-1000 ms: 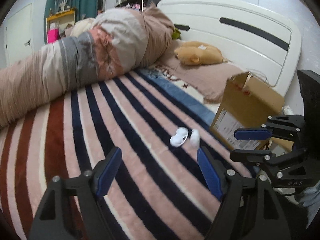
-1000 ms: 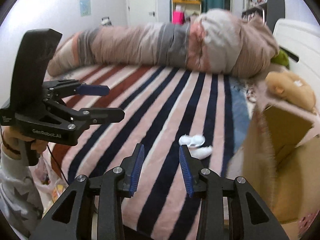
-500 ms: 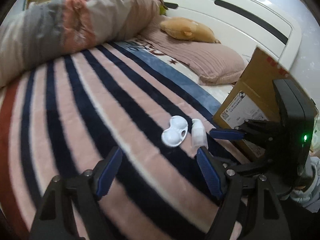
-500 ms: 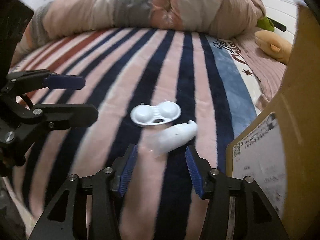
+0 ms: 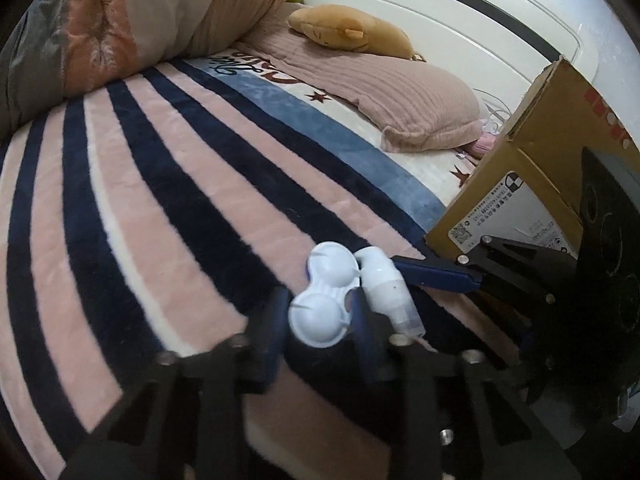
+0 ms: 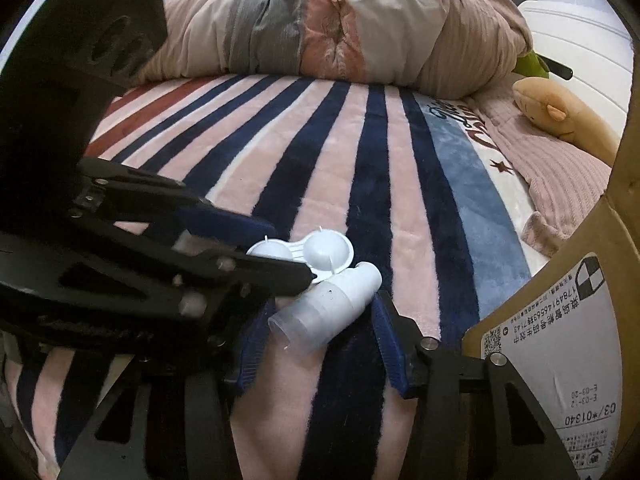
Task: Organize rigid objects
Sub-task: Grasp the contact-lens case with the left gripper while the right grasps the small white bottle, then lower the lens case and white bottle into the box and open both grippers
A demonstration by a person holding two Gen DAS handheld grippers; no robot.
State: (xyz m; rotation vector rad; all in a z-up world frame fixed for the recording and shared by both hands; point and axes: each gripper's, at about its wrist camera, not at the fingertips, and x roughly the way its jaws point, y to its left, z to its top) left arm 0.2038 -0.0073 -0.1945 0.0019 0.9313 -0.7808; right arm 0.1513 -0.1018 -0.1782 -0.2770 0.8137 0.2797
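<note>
A white contact lens case and a small white bottle lie side by side on the striped blanket. My left gripper has closed its fingers against the near half of the lens case; the case still rests on the blanket. In the right wrist view the bottle lies on its side between the open fingers of my right gripper, with the lens case just beyond it. The left gripper's fingers cross over from the left onto the case.
A cardboard box with a shipping label stands on the bed just right of the objects, also in the right wrist view. A pink pillow, a plush toy and a rolled duvet lie farther back.
Both grippers have dropped down onto the objects. The left gripper's fingers have narrowed around the lens case. The right gripper now straddles the bottle, still open.
</note>
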